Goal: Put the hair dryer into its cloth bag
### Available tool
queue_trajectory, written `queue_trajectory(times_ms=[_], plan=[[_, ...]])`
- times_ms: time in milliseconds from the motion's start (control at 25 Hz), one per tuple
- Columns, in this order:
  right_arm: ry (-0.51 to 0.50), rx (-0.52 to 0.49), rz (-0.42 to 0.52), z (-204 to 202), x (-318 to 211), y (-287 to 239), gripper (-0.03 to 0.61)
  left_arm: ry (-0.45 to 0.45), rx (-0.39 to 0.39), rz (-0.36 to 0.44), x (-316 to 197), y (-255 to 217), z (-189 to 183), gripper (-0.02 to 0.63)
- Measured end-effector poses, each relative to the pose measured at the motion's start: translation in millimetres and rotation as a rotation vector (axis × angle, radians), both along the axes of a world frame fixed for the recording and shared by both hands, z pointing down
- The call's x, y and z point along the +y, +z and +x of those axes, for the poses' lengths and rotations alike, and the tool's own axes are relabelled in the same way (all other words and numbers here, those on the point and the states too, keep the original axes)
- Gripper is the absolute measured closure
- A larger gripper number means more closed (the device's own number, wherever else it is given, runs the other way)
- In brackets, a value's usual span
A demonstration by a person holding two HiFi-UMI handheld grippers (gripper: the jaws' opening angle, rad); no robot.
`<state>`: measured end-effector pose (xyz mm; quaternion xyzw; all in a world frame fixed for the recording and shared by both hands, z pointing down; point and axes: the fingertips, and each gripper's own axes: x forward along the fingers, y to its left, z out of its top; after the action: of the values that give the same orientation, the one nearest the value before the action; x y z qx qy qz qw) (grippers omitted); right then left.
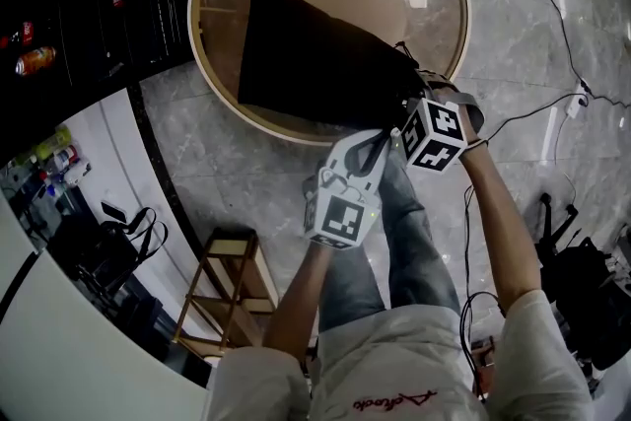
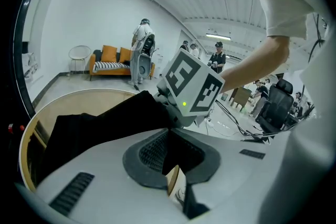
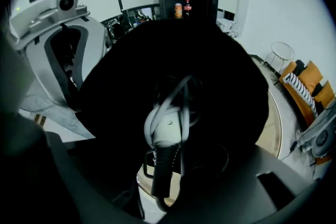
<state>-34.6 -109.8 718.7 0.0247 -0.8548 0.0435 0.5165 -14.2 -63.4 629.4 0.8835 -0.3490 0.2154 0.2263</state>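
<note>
A black cloth bag (image 1: 315, 64) lies across a round glass-topped table (image 1: 212, 84), its mouth hanging past the near rim. My left gripper (image 1: 380, 145) is shut on the bag's edge. In the left gripper view the black cloth (image 2: 100, 123) and a beige label (image 2: 176, 183) sit pinched between the jaws (image 2: 173, 165). My right gripper (image 1: 412, 104) is at the bag's mouth. In the right gripper view the white hair dryer (image 3: 167, 126), its cord wound round it, points into the open bag (image 3: 210, 71). The right gripper (image 3: 163, 181) grips the dryer's black cord end; its jaws are dark.
A black cabinet (image 1: 59, 25) with drink cans stands at upper left. A wooden rack (image 1: 232, 296) and a dark bag (image 1: 108, 242) are on the floor by my legs. Cables (image 1: 552, 113) run across the marble floor. People, an orange sofa (image 2: 113, 57) and an office chair (image 2: 275, 105) stand beyond.
</note>
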Motion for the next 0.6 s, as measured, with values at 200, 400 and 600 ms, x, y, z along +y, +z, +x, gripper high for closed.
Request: queue_trajectory(times_ms=[200,400,600], plan=[[-0.028,-0.043,-0.009,-14,-1,4,0.377,0.017,0.021,-0.008,2,0,6,0.577],[-0.046,-0.106,-0.022,-28,-1,10,0.374,0.021,0.039,-0.008,0,-1,5,0.577],[-0.029,-0.17,-0.067,-44,-1,19,0.37,0.006,0.053,-0.025,0,4,-1,0.577]])
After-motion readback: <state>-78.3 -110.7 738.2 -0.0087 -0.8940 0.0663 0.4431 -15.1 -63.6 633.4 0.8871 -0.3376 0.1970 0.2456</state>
